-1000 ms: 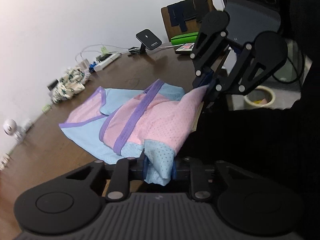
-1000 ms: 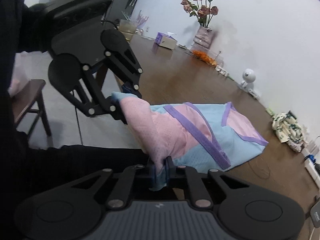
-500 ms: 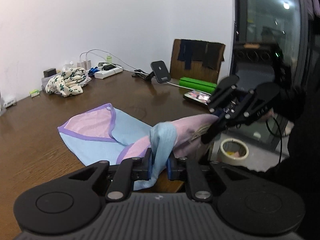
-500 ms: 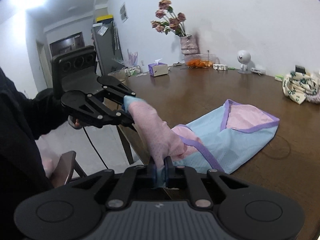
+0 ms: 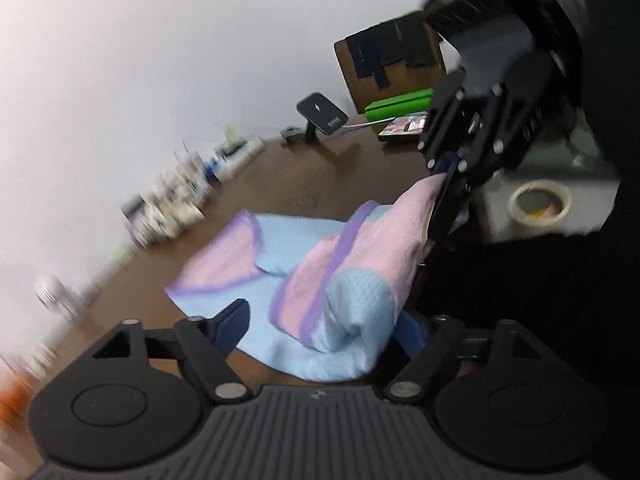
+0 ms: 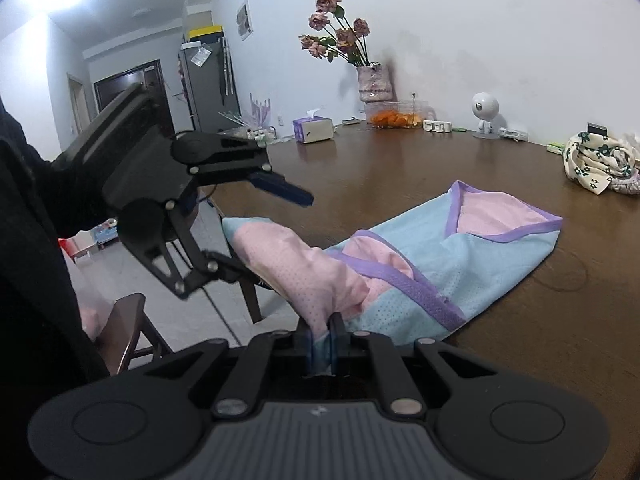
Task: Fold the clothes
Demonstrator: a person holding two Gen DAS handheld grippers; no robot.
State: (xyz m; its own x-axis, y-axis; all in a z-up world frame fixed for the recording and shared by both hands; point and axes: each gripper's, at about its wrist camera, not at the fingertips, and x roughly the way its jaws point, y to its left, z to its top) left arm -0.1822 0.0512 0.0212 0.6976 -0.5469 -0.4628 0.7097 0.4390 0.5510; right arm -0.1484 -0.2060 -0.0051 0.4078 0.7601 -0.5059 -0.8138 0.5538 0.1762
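The pink and blue garment [image 6: 460, 256] lies on the brown wooden table [image 6: 400, 168], with one end spread flat toward the middle of the table and the other end bunched at the near edge, where part of it hangs past the edge. Purple trim runs along its neckline and across its front.

Your right gripper [image 6: 322, 344] has its fingers pressed together on a fold of the garment, pink above and blue below, right at the near edge of the table. From the left wrist view the same gripper [image 5: 448, 184] comes in from the upper right and pinches the pink cloth.

Your left gripper [image 5: 324, 332] has its fingers spread wide; a rolled blue and pink corner of the garment sits between them, lying against the right finger and apart from the left one. In the right wrist view that gripper [image 6: 256, 224] is at the left, beyond the table edge, with one finger above the cloth and the other below it.

Farther out, a crumpled floral cloth [image 6: 596, 164] sits near the far right edge of the table. Along the far edge by the wall stand a small white camera [image 6: 486, 114], a bowl of orange pieces [image 6: 396, 118], a vase of dried roses [image 6: 374, 80] and a tissue box [image 6: 314, 130]. A wooden chair [image 6: 128, 328] stands off the near left side.
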